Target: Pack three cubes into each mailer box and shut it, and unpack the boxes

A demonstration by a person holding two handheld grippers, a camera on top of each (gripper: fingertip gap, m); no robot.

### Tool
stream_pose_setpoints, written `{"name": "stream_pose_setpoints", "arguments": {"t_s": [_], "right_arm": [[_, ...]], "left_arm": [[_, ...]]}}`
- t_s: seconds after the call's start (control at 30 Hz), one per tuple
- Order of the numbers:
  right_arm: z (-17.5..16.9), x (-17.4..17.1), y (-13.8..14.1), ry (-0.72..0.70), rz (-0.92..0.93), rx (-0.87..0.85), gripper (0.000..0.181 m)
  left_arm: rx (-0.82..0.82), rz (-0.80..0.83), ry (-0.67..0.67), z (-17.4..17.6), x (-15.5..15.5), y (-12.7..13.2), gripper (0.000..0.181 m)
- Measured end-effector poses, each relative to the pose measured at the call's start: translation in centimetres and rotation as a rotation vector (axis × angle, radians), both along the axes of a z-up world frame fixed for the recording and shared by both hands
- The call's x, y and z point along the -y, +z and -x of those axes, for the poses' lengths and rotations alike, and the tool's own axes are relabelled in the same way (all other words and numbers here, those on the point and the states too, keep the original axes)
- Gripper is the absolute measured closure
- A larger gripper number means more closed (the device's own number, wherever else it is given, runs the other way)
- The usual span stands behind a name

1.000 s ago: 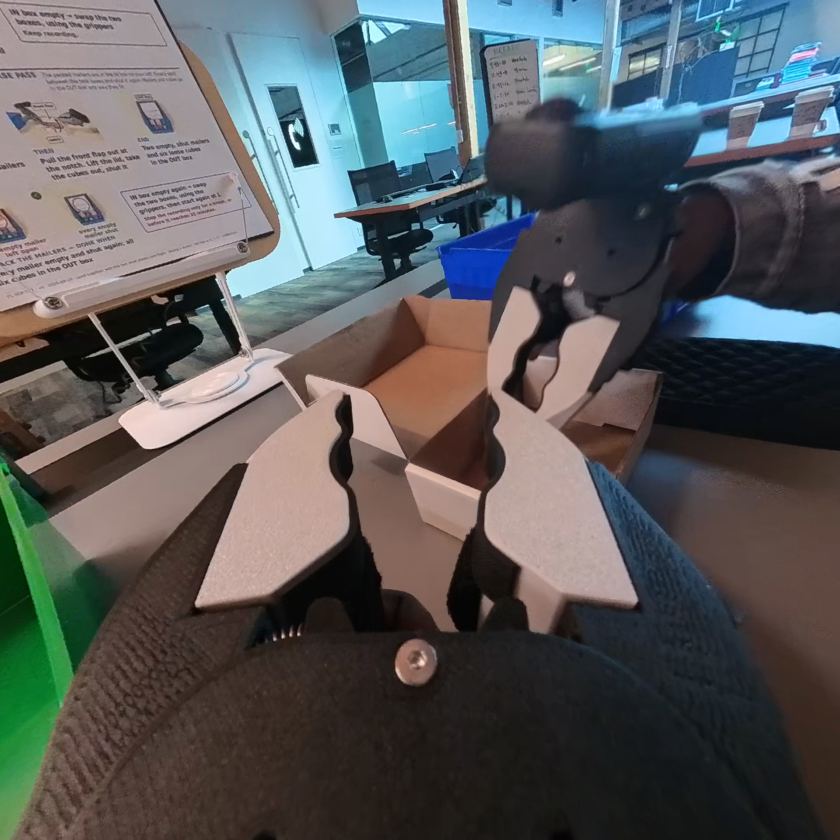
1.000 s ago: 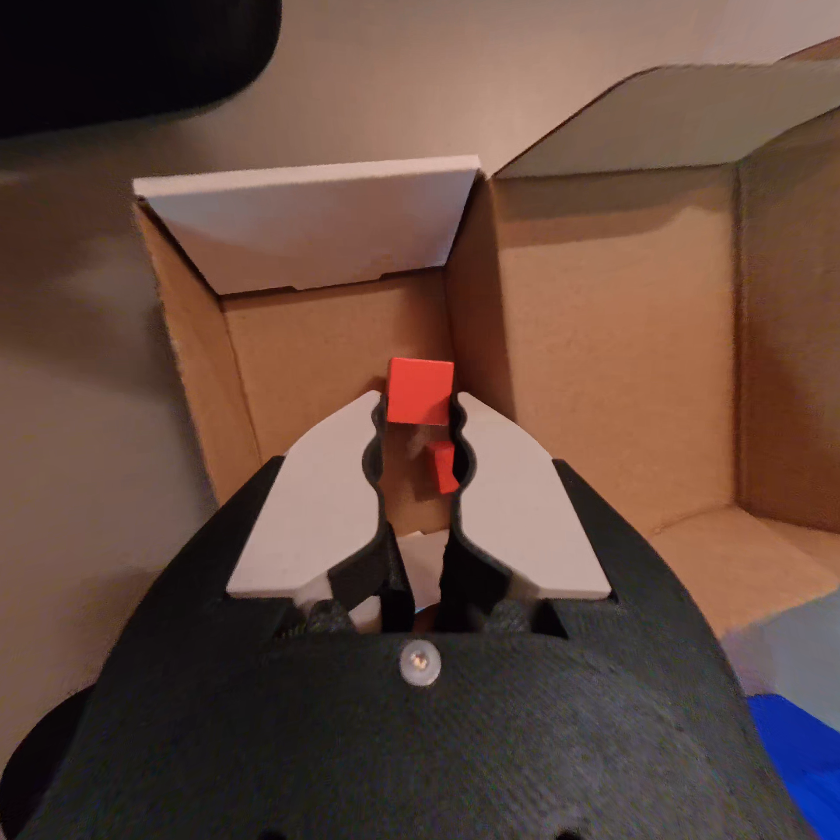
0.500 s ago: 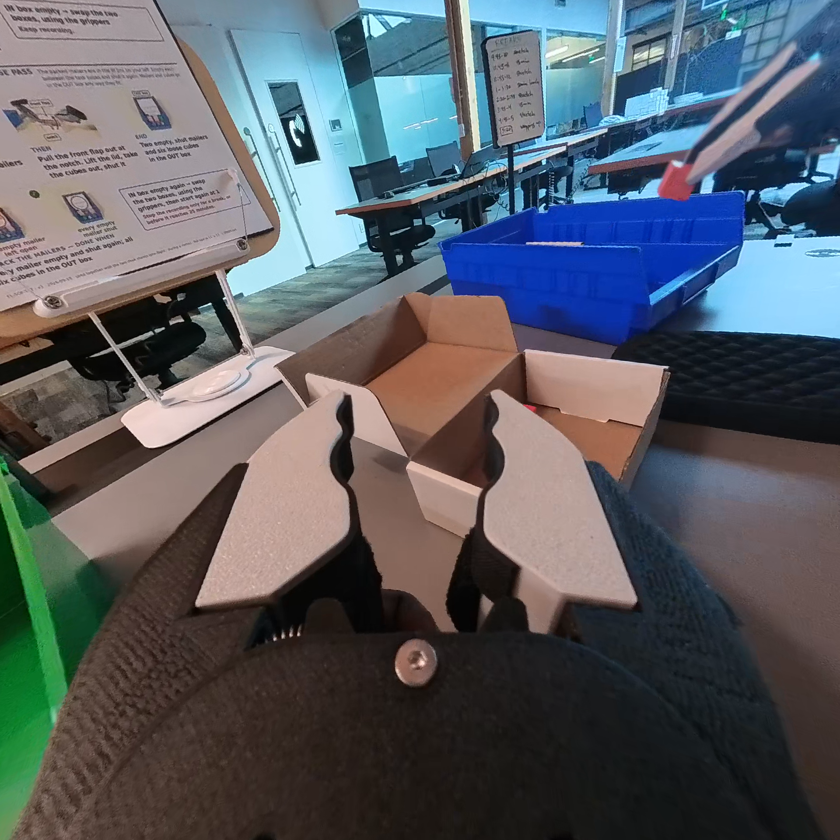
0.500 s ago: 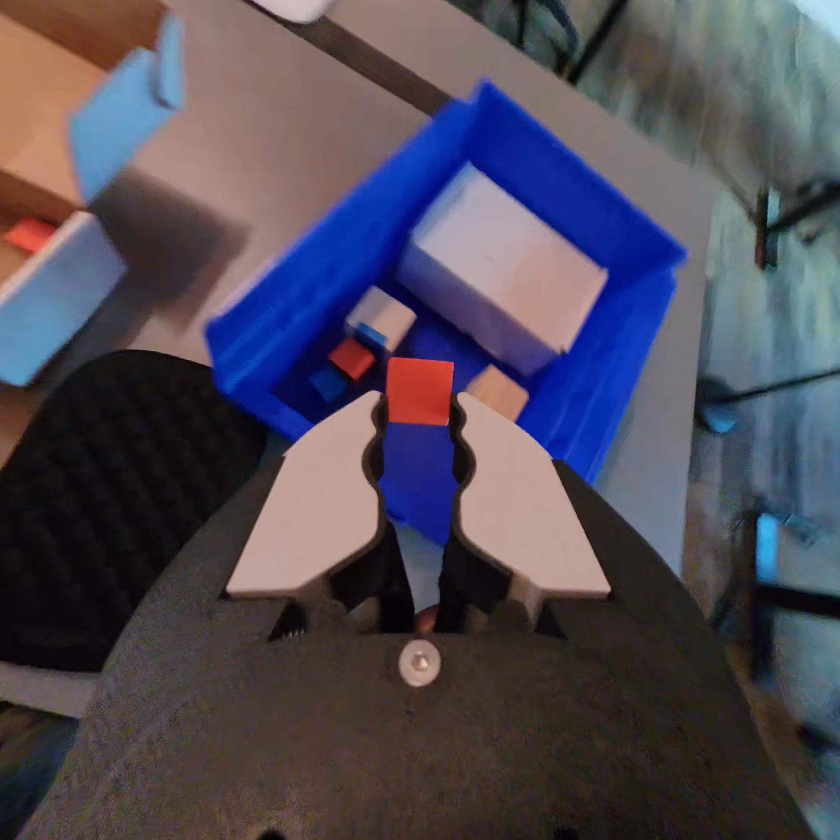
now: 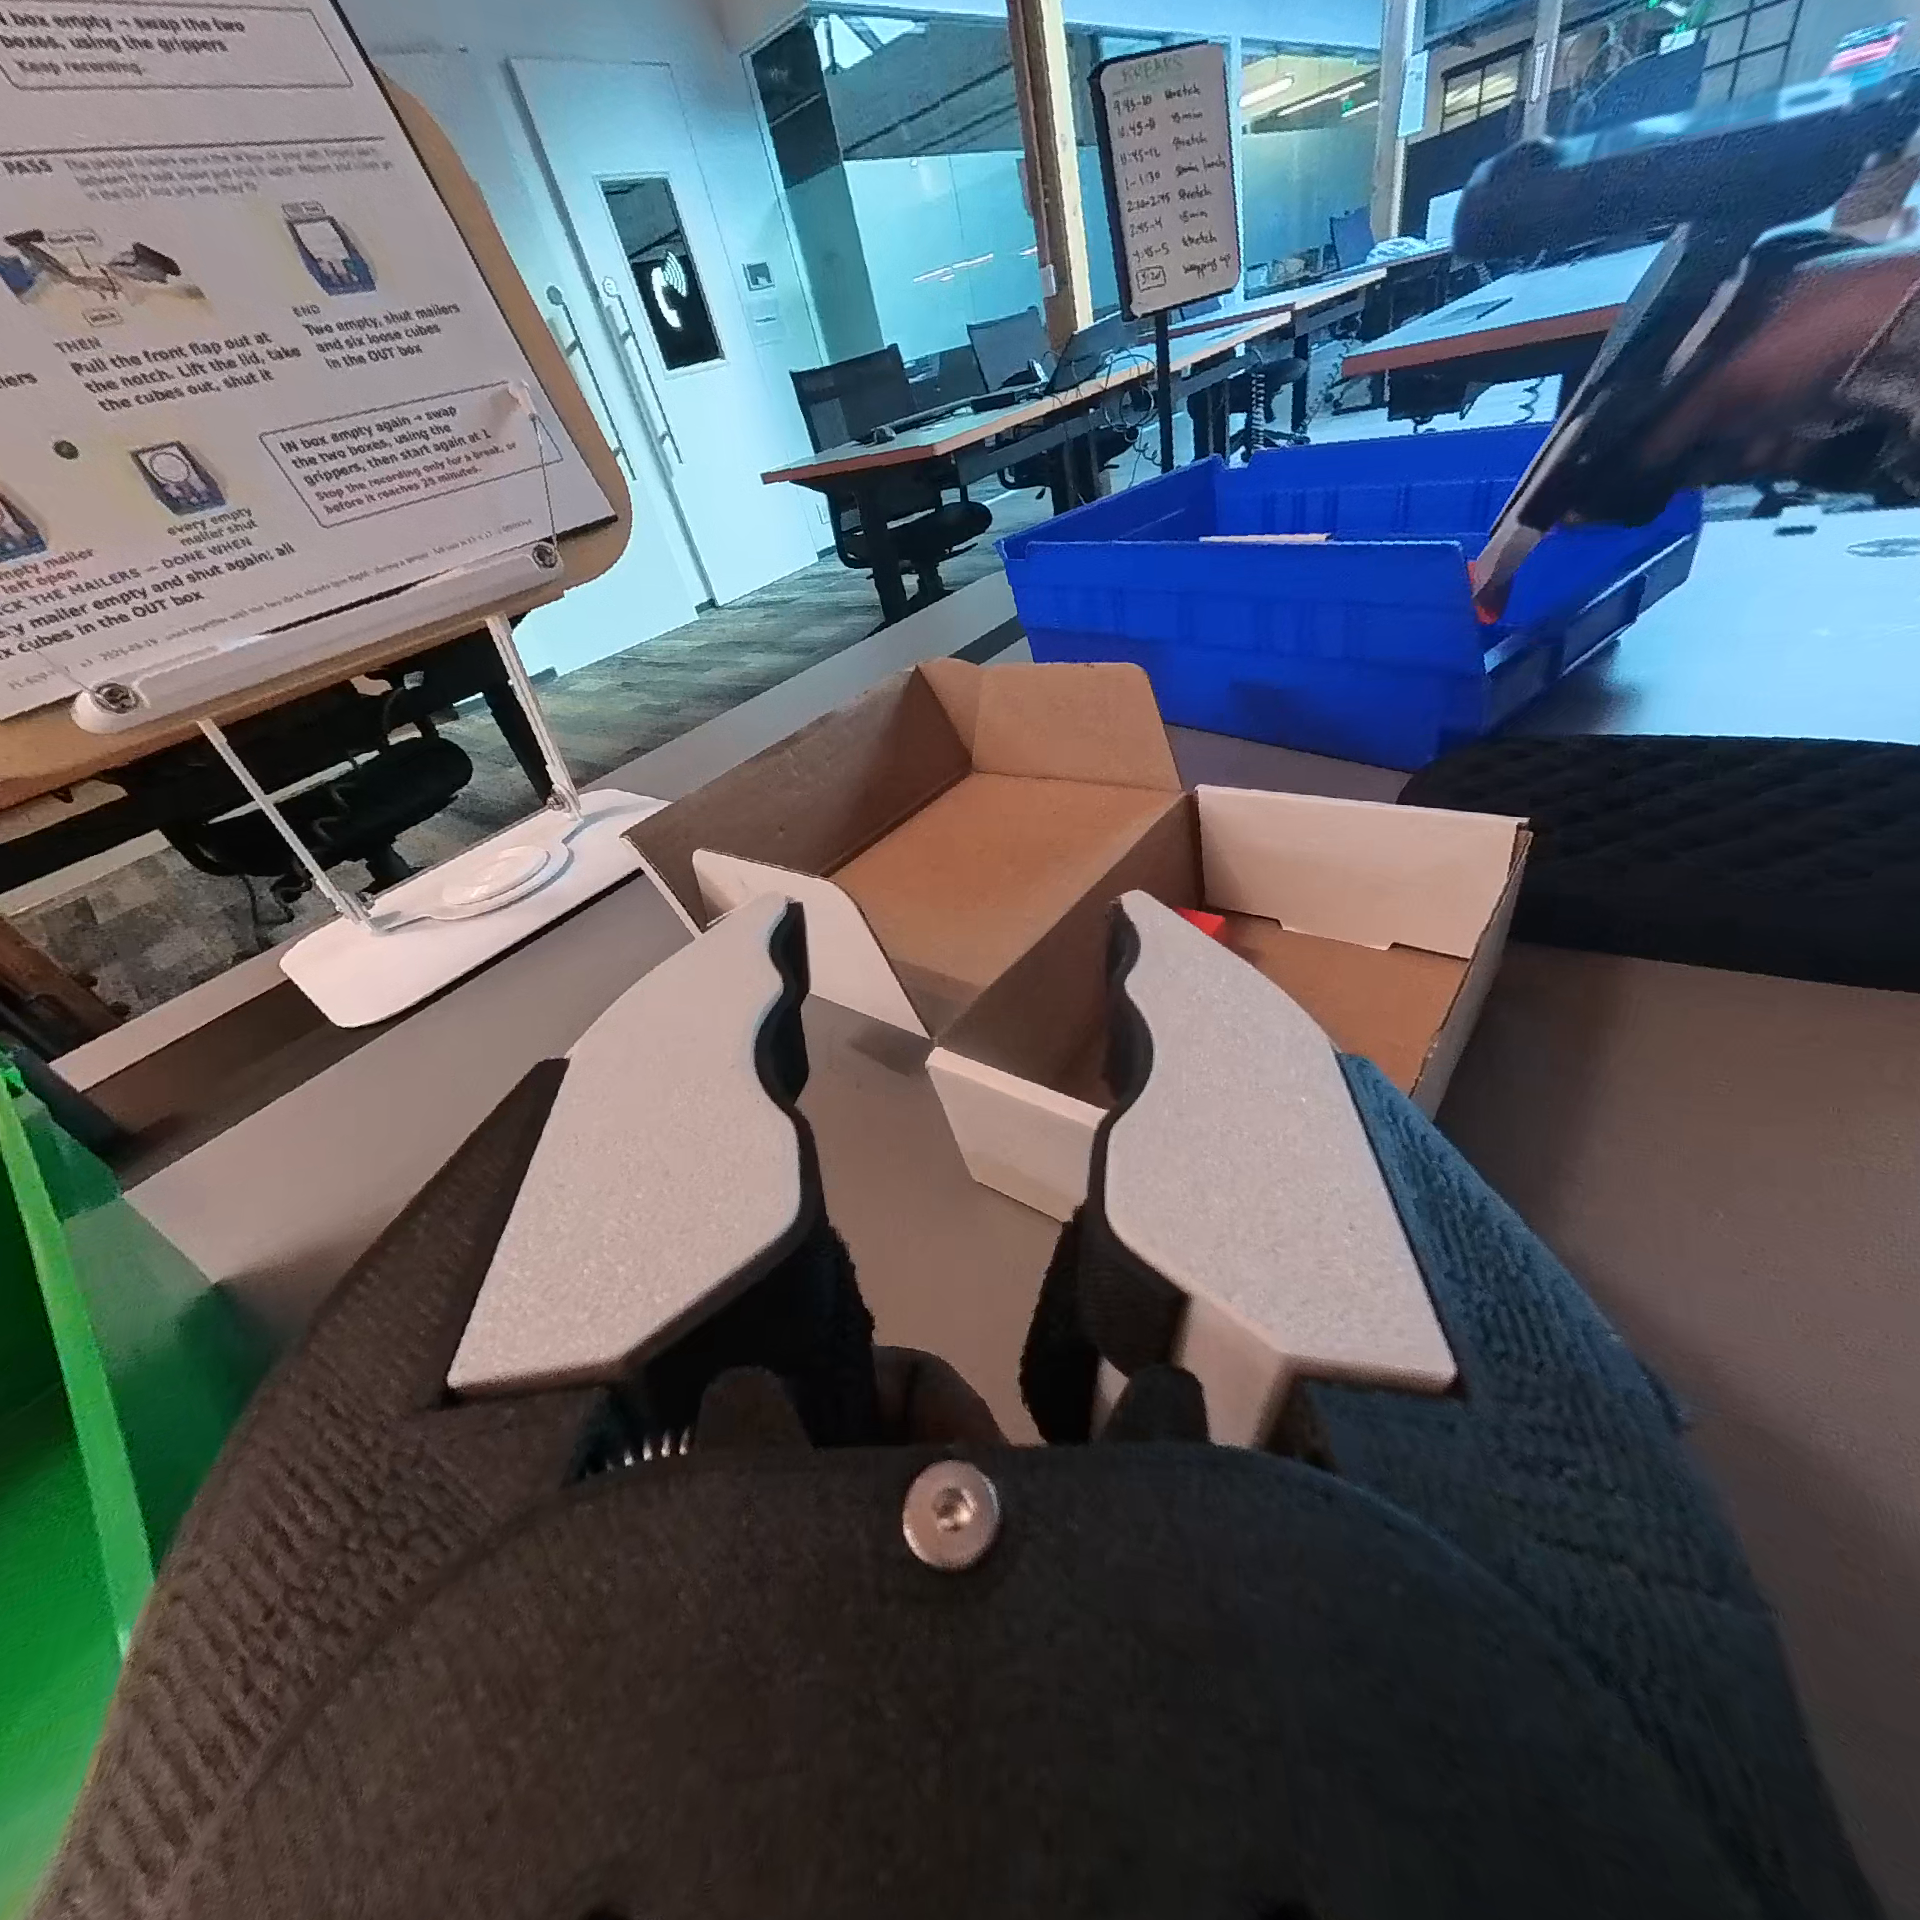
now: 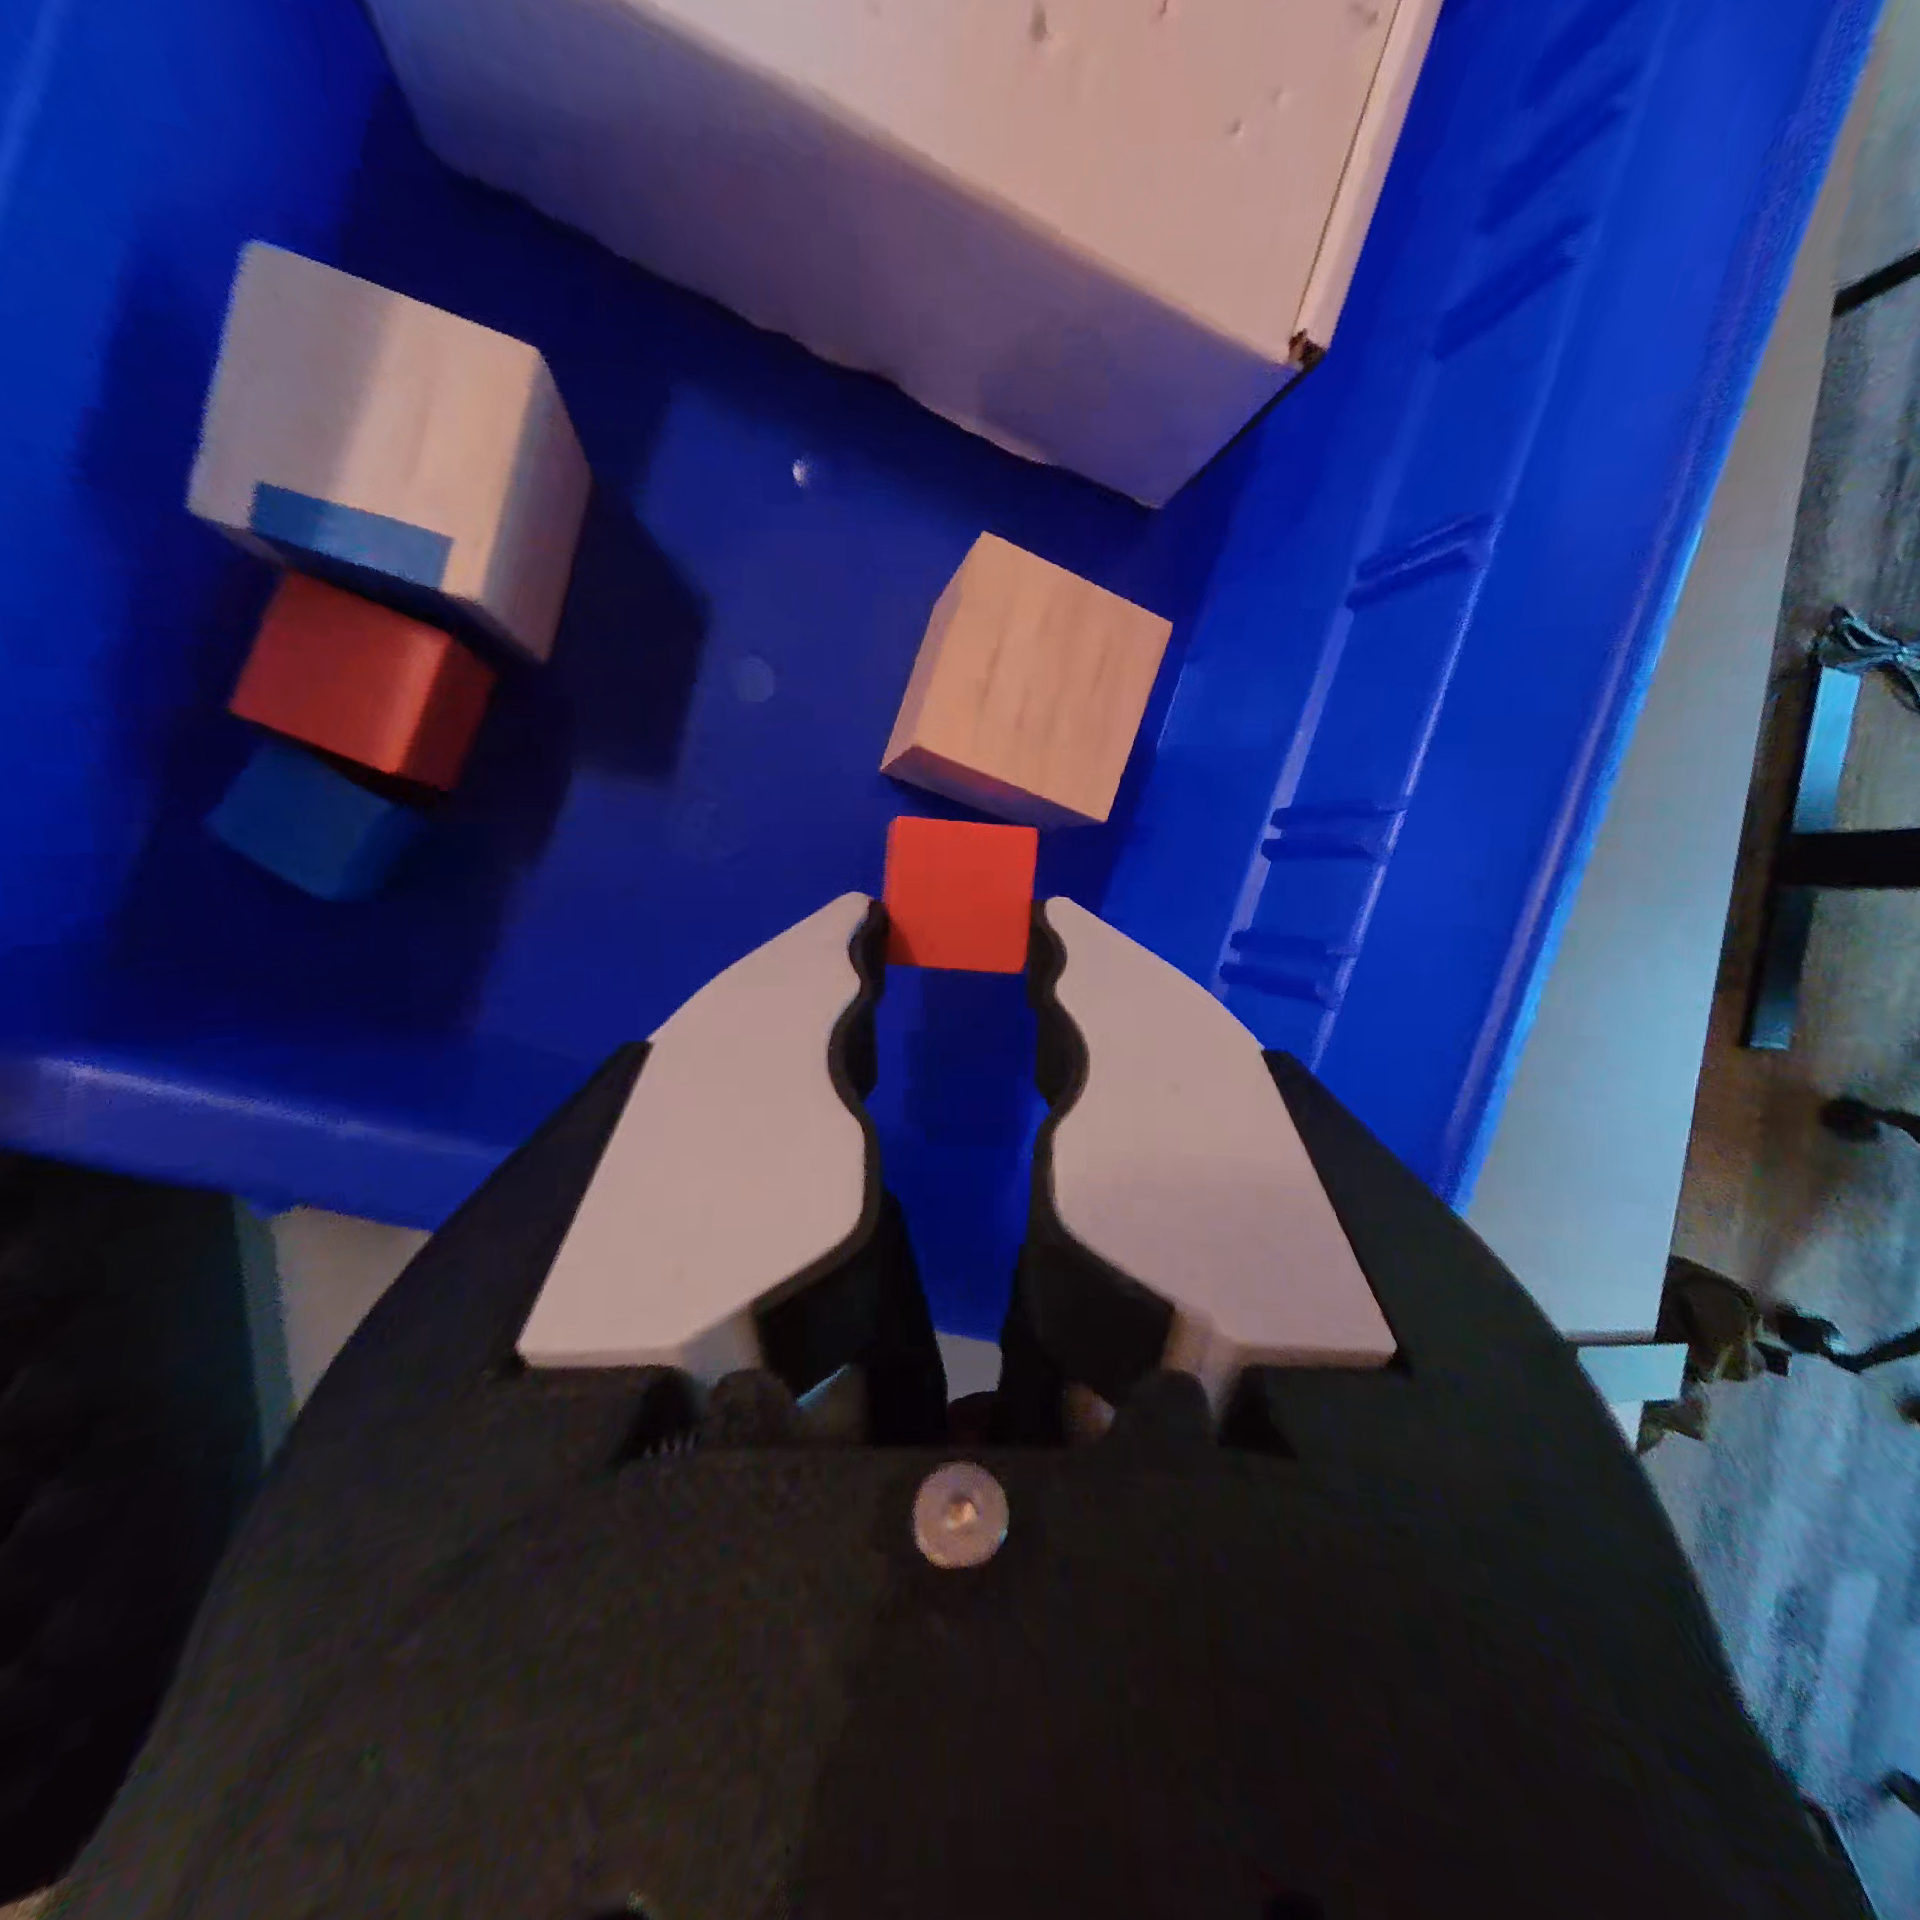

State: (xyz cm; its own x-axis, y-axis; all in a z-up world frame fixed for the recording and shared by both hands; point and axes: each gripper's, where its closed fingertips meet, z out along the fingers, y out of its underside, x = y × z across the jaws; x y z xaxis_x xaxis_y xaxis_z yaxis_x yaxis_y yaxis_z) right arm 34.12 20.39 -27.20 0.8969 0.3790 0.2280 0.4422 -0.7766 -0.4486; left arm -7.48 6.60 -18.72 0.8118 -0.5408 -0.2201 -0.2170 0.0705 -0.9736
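My right gripper (image 6: 958, 914) is shut on a small red cube (image 6: 958, 894) and holds it inside the blue bin (image 6: 1455, 520), just above its floor. In the bin lie a shut white mailer box (image 6: 935, 208), two plain wooden cubes (image 6: 1023, 707) (image 6: 395, 447), another red cube (image 6: 353, 686) and a blue cube (image 6: 312, 831). My left gripper (image 5: 951, 935) is open and empty, close to the open mailer box (image 5: 1039, 852) on the table. A red cube (image 5: 1205, 920) shows inside that box. The right gripper (image 5: 1538, 520) also shows in the left wrist view, reaching into the bin (image 5: 1299, 613).
A black mat (image 5: 1714, 842) lies between the open mailer and the blue bin. An instruction board on a white stand (image 5: 260, 343) is at the left back. A green bin edge (image 5: 62, 1299) is at the far left. The table edge and floor (image 6: 1818, 727) lie right of the bin. The tips of one gripper are about 45 cm away from the tips of the other.
My right gripper lifted the red cube out of the open mailer, swung over to the blue bin and lowered it inside. The left gripper has stayed still.
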Motion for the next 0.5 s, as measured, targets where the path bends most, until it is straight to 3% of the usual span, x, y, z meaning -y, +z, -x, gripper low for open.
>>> {"name": "stream_pose_setpoints", "arguments": {"t_s": [0.03,0.37,0.5], "right_arm": [[-0.2,-0.2,-0.2,-0.014,0.004,0.012,0.154],[0.0,-0.6,-1.9,-0.024,0.055,-0.002,0.151],[0.5,-0.4,-0.1,-0.010,-0.023,-0.068,0.146]], "left_arm": [[-0.002,-0.001,-0.002,0.0,0.0,0.0,0.126],[-0.006,-0.001,-0.001,0.0,0.0,0.0,0.126],[-0.004,0.000,-0.001,0.0,0.0,-0.1,0.126]]}}
